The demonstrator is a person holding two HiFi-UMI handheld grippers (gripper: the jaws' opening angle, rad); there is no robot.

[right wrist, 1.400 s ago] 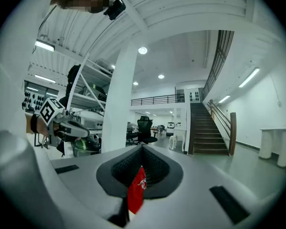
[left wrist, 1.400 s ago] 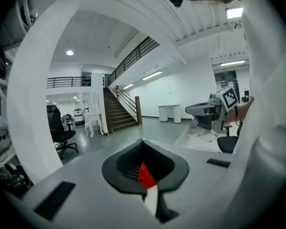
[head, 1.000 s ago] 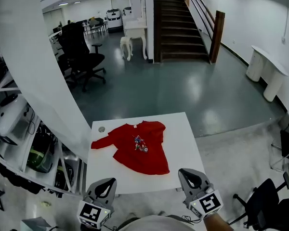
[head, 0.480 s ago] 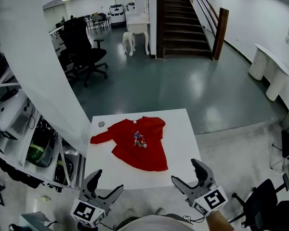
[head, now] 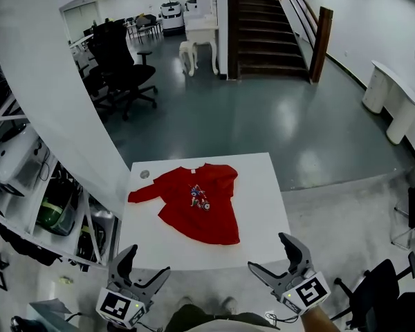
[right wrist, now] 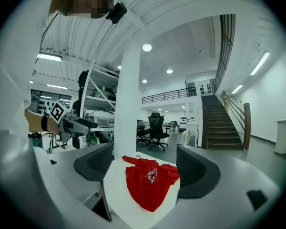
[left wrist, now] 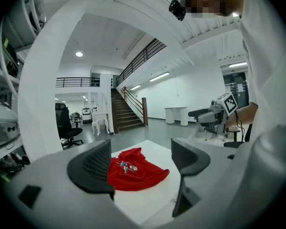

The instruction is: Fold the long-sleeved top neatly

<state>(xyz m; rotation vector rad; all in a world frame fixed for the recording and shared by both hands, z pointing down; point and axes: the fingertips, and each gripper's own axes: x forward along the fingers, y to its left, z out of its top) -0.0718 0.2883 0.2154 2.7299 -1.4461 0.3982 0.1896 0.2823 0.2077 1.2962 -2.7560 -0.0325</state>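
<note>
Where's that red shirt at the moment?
In the head view the red top lies on the white table, toward its far left, ahead of the left gripper and right gripper, touching neither.

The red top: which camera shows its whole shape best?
The head view: it looks down on the whole red top spread on the white table. Both gripper views see it from low down, foreshortened and smaller.

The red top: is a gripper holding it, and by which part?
Nothing is held. The left gripper and the right gripper have just been opening, jaws empty; the red top lies on the table.
</note>
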